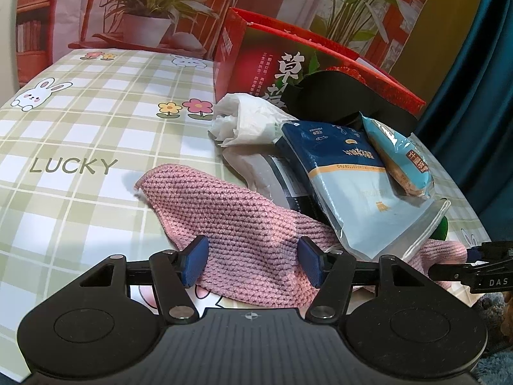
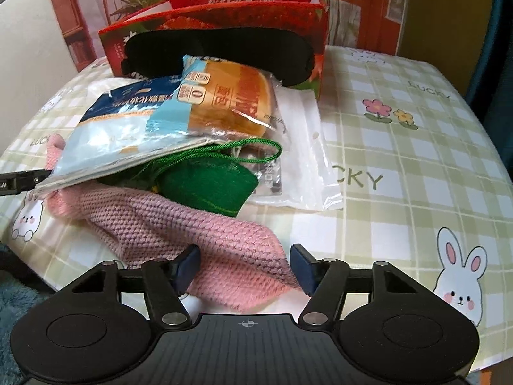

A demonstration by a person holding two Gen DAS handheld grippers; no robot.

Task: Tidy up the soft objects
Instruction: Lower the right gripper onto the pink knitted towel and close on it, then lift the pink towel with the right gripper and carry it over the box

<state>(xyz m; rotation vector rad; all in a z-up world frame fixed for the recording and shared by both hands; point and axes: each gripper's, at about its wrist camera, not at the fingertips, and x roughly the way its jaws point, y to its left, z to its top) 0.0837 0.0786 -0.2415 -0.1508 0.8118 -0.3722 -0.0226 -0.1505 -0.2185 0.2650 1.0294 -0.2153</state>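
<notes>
Pink knitted cloth (image 1: pixel 243 224) lies between both grippers' wide-apart jaws, left (image 1: pixel 253 261), right (image 2: pixel 245 268).

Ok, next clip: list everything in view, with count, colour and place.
pink knit cloth: 1, pink, front of the pile, under the other items
green pouch: 1, green with cord, on the cloth
cotton pad pack: 1, blue and pale blue, on top of the pile
bread packet: 1, light blue wrapper, on the pad pack
eye mask: 1, black, against the box
red box: 1, red, behind the pile
clear zip bag: 1, transparent, right of the pile
white plastic bag: 1, white, crumpled beside the box
tablecloth: 1, green check with rabbits
left gripper: jaws open, either side of the cloth
right gripper: jaws open, either side of the cloth
</notes>
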